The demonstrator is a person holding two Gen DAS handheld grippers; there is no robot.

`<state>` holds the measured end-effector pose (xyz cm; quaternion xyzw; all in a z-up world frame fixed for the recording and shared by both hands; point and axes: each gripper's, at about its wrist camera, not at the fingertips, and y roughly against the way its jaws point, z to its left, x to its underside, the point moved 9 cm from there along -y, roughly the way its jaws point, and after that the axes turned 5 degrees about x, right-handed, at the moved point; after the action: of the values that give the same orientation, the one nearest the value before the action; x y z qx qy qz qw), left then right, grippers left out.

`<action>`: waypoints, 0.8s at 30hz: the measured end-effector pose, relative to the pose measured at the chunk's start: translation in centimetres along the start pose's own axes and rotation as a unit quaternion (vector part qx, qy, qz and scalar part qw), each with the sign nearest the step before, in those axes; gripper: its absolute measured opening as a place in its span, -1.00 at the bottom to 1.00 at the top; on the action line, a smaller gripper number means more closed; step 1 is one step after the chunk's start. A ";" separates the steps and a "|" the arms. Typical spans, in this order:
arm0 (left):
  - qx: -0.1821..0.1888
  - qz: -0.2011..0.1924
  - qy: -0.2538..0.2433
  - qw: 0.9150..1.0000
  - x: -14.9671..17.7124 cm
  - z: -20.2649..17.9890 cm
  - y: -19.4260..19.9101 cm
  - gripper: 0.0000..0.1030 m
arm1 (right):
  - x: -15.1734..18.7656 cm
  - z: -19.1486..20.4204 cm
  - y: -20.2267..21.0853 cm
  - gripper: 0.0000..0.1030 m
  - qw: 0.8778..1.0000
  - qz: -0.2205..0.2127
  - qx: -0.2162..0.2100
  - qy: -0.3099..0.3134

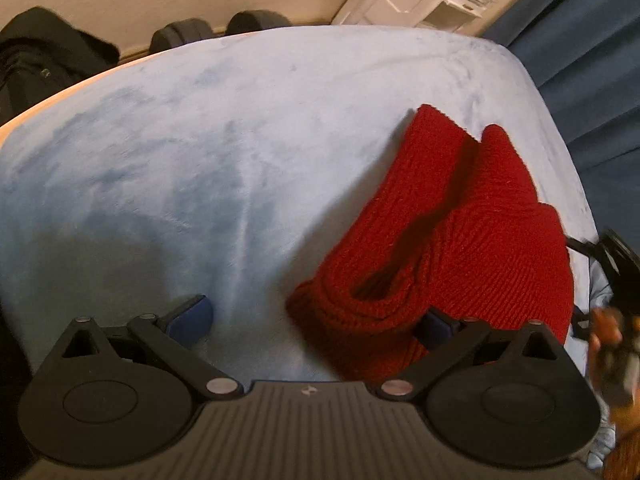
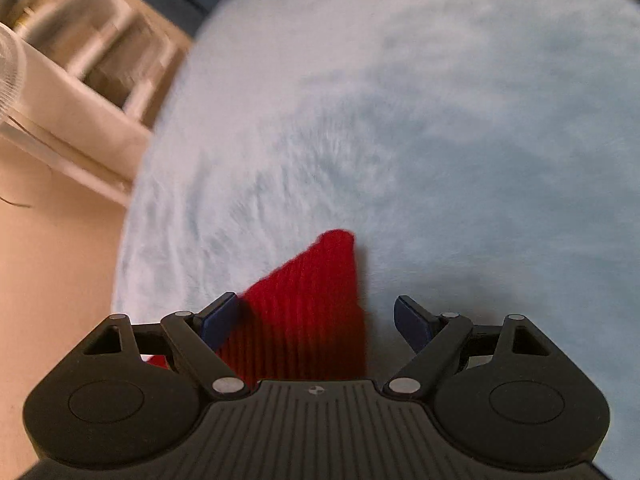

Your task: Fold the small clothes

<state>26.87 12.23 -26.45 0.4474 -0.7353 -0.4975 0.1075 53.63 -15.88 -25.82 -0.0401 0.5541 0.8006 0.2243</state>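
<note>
Pale blue plush cloth (image 1: 200, 160) covers the surface. Left claw (image 1: 316, 320) stands wide open and holds nothing; its left pad (image 1: 192, 318) rests over bare cloth, its right pad against the near edge of the red knitted garment (image 1: 452, 232). Garment lies bunched in thick folds on the right half of the surface, near the edge. Right claw (image 2: 320, 320) is likewise open and empty, a red knit corner (image 2: 316, 300) lying between its pads, nearer the left one.
</note>
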 end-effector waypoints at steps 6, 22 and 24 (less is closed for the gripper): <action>0.035 0.011 -0.061 0.998 -1.0 -2.2 -0.6 -0.01 | 1.0 2.4 -3.1 -0.36 0.990 0.043 0.032 0.127; 0.097 0.067 -0.426 0.897 -13.2 -23.6 -13.8 -0.22 | 23.2 -9.6 9.9 -0.59 0.975 -0.143 0.036 -0.168; 0.103 0.064 -0.411 0.904 -14.0 -22.7 -13.6 -0.19 | 22.5 -9.9 9.7 -0.57 0.976 -0.129 0.029 -0.174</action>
<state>56.14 7.13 -22.71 0.1635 -0.7885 -0.5511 -0.2190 27.72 -20.55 -28.23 0.0349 0.5196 0.7431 0.4201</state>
